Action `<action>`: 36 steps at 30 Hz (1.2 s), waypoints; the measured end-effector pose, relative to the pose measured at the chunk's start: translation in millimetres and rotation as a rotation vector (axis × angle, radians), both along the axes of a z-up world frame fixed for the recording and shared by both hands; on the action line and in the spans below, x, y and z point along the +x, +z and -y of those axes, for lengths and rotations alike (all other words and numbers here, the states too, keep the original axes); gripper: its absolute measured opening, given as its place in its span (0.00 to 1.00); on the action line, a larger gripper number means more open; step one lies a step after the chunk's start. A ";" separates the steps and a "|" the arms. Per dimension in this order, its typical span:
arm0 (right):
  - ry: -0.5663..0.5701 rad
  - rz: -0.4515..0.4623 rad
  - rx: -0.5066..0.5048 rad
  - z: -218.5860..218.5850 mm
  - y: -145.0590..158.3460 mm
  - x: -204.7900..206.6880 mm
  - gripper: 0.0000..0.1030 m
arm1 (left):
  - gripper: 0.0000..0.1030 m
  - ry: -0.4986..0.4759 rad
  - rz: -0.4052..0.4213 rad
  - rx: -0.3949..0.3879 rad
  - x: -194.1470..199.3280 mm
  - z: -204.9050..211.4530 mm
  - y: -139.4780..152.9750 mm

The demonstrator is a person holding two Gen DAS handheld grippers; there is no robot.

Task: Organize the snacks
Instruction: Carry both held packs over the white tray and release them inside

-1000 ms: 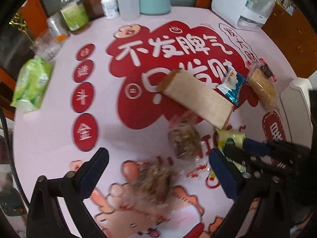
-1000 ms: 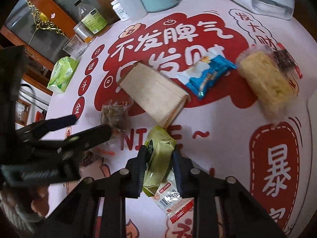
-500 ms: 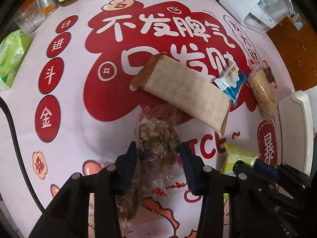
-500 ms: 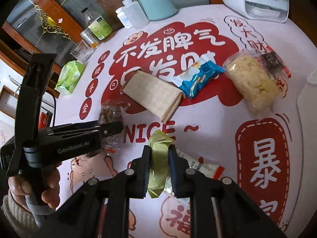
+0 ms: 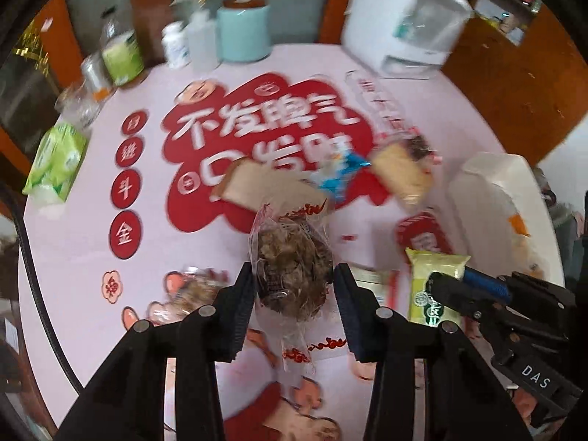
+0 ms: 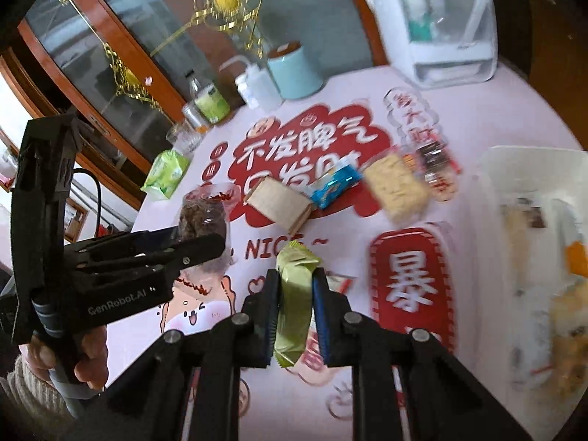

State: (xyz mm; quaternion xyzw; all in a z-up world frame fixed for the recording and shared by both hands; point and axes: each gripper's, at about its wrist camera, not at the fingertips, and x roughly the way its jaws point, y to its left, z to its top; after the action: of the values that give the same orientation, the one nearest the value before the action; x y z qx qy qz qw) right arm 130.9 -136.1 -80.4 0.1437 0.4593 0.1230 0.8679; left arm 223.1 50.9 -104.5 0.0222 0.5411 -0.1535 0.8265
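Clear brown-snack bag (image 5: pixel 292 264) pinched by left jaws, green packet (image 6: pixel 294 294) by right jaws.

Left tool (image 5: pixel 294 286) clamps a clear bag of brown snack (image 5: pixel 290 257); right tool (image 5: pixel 446 290) grips a green packet (image 5: pixel 433 286).

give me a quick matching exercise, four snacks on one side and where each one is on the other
Snacks:
1. clear bag of brown shredded snack
2. green foil snack packet
3. blue and white wrapped snack
4. tan paper-wrapped block

Places:
A. lying on the table, next to the blue wrapper
B. between the right tongs
C. between the left tongs
D. lying on the table, between the tan block and a yellow snack bag

Pairs: 1-C, 2-B, 3-D, 4-A
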 end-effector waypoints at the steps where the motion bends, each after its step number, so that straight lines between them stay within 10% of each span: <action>1: -0.011 0.013 -0.005 9.4 7.3 -7.6 0.17 | 0.40 -0.013 0.011 -0.004 -7.9 7.7 7.7; 19: -0.285 0.129 -0.138 183.1 66.7 -90.1 0.17 | 0.40 -0.270 0.141 -0.018 -87.6 222.2 80.4; 36: -0.359 0.021 -0.216 250.2 31.2 -40.6 0.24 | 0.41 -0.306 0.141 0.079 -56.5 331.4 52.9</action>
State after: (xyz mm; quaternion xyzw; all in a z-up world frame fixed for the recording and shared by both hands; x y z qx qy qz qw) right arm 90.3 -386.2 -49.3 0.1280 0.4280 -0.0821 0.8909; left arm 166.5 -280.5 -51.6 0.1475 0.4777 -0.2543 0.8279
